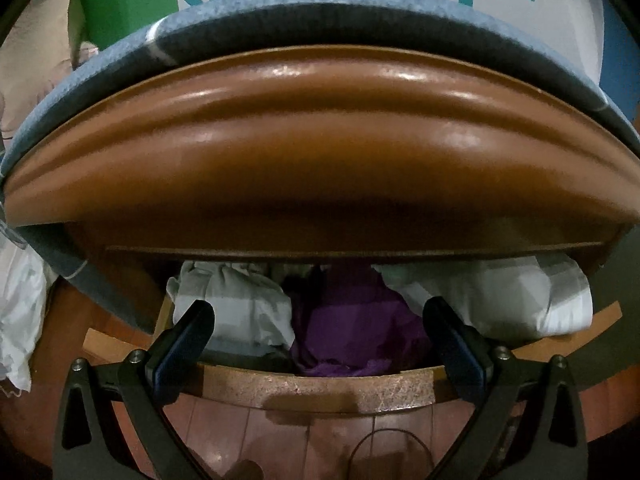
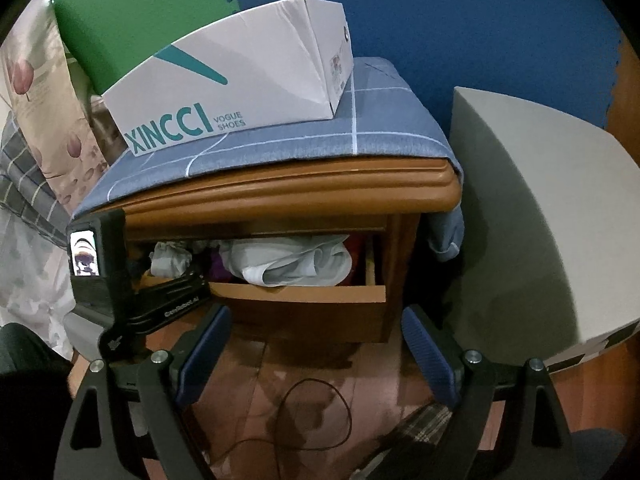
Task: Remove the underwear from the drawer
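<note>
The drawer (image 2: 296,292) of the wooden nightstand (image 2: 304,196) stands pulled out, stuffed with crumpled cloth. A purple garment (image 1: 352,328) lies in the middle of it, a pale grey bundle (image 1: 236,300) to its left and a white folded bundle (image 1: 500,296) to its right, heaped above the drawer's front edge. Which of these is the underwear I can't say for sure; they are all soft bunched fabric with no clear shape.

The left claw (image 1: 320,332) is right at the drawer mouth, its two fingers spread wide with the purple garment between them, not yet closed on anything. The right claw (image 2: 316,340) hangs back above the floor, also spread wide and empty, well apart from the drawer.

Whatever gets picked will be light and limp, likely to sag and drag its neighbours along. To my eye a raised fold near the top of the purple garment is the best place to pinch, rather than digging deep. The pieces are too wadded to show a real long axis; the white bundle runs roughly left to right along the drawer front.

A shoe box (image 2: 240,80) sits on the blue cloth (image 2: 360,128) on top of the nightstand.
</note>
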The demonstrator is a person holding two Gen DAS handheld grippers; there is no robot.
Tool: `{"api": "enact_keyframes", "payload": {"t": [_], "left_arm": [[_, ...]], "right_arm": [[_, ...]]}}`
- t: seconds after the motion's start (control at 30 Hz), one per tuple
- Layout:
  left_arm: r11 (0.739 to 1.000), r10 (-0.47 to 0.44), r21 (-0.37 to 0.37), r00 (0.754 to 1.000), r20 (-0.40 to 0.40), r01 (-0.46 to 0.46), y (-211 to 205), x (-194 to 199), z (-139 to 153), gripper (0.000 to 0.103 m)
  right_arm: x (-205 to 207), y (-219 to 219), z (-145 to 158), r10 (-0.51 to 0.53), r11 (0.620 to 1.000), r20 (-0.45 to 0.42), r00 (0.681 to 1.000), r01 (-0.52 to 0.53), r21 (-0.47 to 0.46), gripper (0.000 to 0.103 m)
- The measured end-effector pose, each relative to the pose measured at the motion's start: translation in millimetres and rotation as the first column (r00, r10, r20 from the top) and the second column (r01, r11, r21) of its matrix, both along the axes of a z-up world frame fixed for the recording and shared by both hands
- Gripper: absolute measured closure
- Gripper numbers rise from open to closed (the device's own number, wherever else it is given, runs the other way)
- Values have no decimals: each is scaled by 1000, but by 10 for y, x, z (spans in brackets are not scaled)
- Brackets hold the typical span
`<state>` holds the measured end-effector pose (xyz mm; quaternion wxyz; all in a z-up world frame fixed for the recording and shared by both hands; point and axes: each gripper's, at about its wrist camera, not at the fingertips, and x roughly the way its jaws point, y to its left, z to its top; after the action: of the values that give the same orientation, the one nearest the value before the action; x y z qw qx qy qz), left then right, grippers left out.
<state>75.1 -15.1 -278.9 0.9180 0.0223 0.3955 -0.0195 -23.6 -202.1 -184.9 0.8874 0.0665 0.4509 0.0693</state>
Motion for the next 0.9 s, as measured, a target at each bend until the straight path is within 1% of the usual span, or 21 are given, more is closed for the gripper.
{"api": "enact_keyframes", "payload": {"t": [0.17,0.27,0.43,0.5,0.63,0.7,0.9], "left_arm": [[1000,-1,0,1000,-17,1,-12,0,22,0],[1000,10,6,999,-40,-10,82,99,33,0],[1000,17,13,998,-64,-16,73,172,46,0],[1000,16,15,997,-69,-15,74,99,107,0],[1000,15,17,996,-88,-14,135,134,79,0],[1000,12,18,996,-92,-11,137,65,130,0],[1000,13,18,995,-97,-12,135,60,149,0]], "right_arm": [[-21,34,5,14,1000,5,1000,-14,-26,14],[-25,60,-16,26,999,-4,1000,-26,-40,14],[-35,69,-14,37,998,5,999,-37,-51,14],[-27,72,-16,42,998,3,999,-42,-48,14],[-21,79,-25,47,998,4,999,-46,-52,14],[-21,83,-25,48,998,6,999,-48,-51,14],[-20,106,-37,56,997,4,998,-56,-55,14]]}}
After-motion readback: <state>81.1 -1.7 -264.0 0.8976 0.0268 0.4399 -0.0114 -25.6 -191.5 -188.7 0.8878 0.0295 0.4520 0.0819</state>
